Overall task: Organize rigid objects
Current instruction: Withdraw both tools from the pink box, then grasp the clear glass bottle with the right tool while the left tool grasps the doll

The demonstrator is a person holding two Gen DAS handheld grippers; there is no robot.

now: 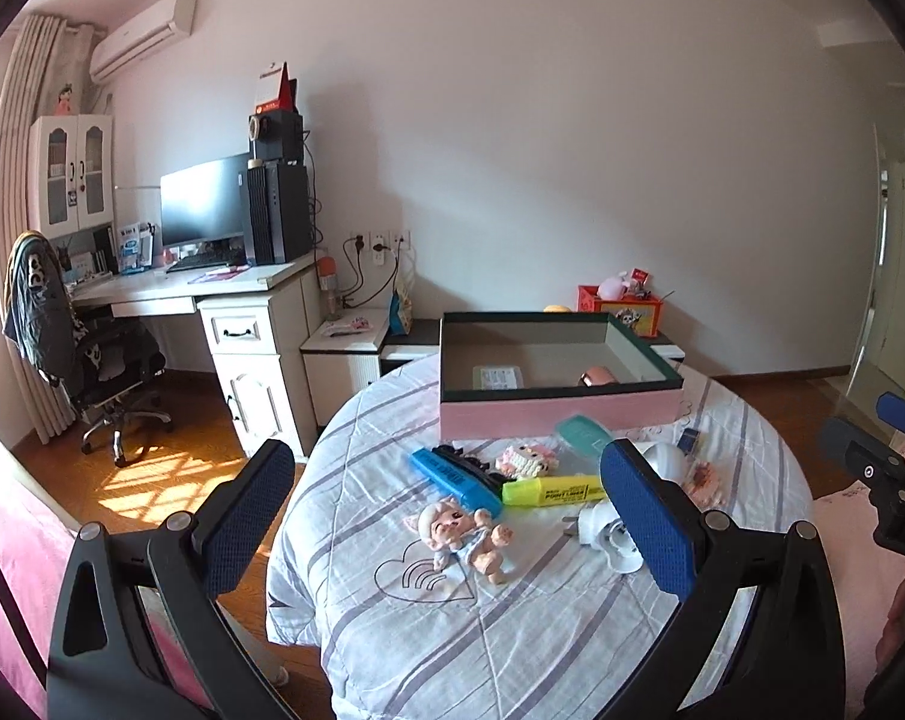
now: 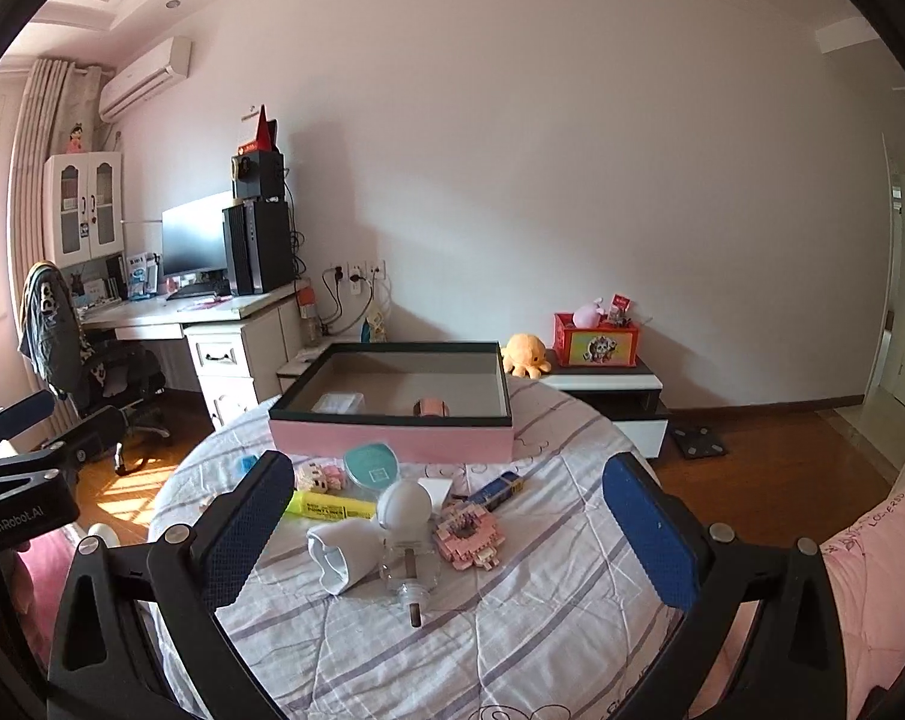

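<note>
Left tool [image 1: 446, 516]: hanging wide open, gripping nothing, doll [image 1: 464, 534] lying between its fingers.
Right tool [image 2: 446, 525]: gaping fully, empty, white plug lamp [image 2: 374, 531] at 12 o'clock.
Box [image 2: 392, 438]: pink, sitting beyond the clutter on the striped quilt [image 2: 512, 630], two items lying inside.
Highlighters: two showing, one blue [image 1: 452, 477], one yellow [image 1: 551, 490].
Brick toys: two showing, pink one [image 2: 467, 537] crowding the lamp at 3 o'clock.
</note>
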